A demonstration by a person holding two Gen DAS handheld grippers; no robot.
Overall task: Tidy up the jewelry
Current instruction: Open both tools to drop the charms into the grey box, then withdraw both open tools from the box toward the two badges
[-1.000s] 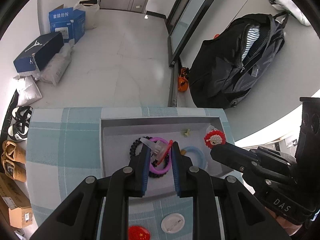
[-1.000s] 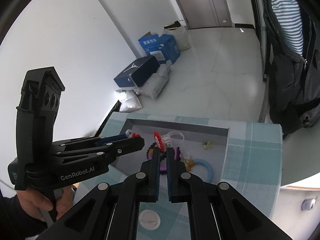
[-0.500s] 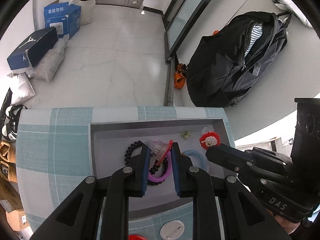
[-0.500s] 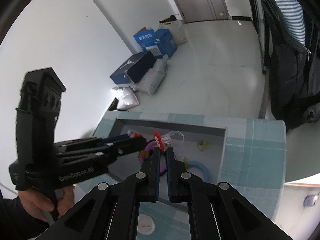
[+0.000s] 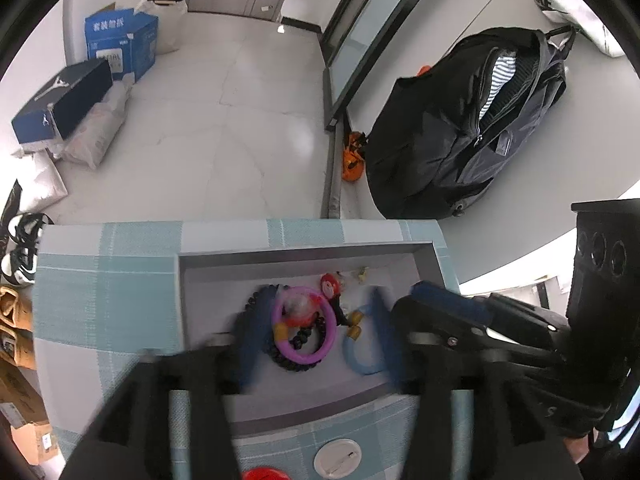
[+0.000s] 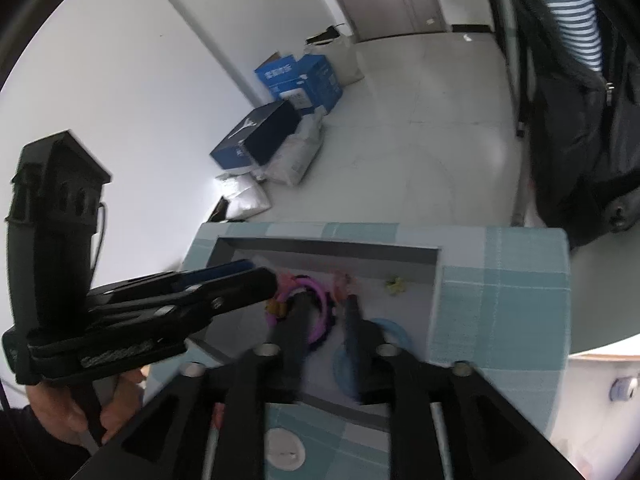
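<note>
A grey tray (image 5: 200, 300) lies on a teal checked cloth. In it are a purple ring (image 5: 280, 344) over a black beaded bracelet (image 5: 292, 364), a blue ring (image 5: 362, 360) and a small yellow charm (image 5: 362, 274). A clear and red clip (image 5: 300, 312) rests on the purple ring, and a red and white beaded piece (image 5: 330, 284) lies beside it. My left gripper (image 5: 314, 340) is blurred above the rings, jaws opening, nothing pressed between them. My right gripper (image 6: 326, 308) hangs over the purple ring (image 6: 316, 332), also opening and free of any item. Each gripper shows in the other's view: the right gripper (image 5: 420, 300), the left gripper (image 6: 258, 274).
A white round badge (image 5: 337, 456) and a red one (image 5: 262, 474) lie on the cloth in front of the tray. A black backpack (image 5: 460, 120) leans beyond the table on the right. Blue boxes (image 5: 120, 40) and shoes (image 5: 20, 248) stand on the floor at the left.
Both grippers' jaws have spread apart. The clip left the left gripper and now lies on the purple ring. The red and white piece left the right gripper and lies in the tray.
</note>
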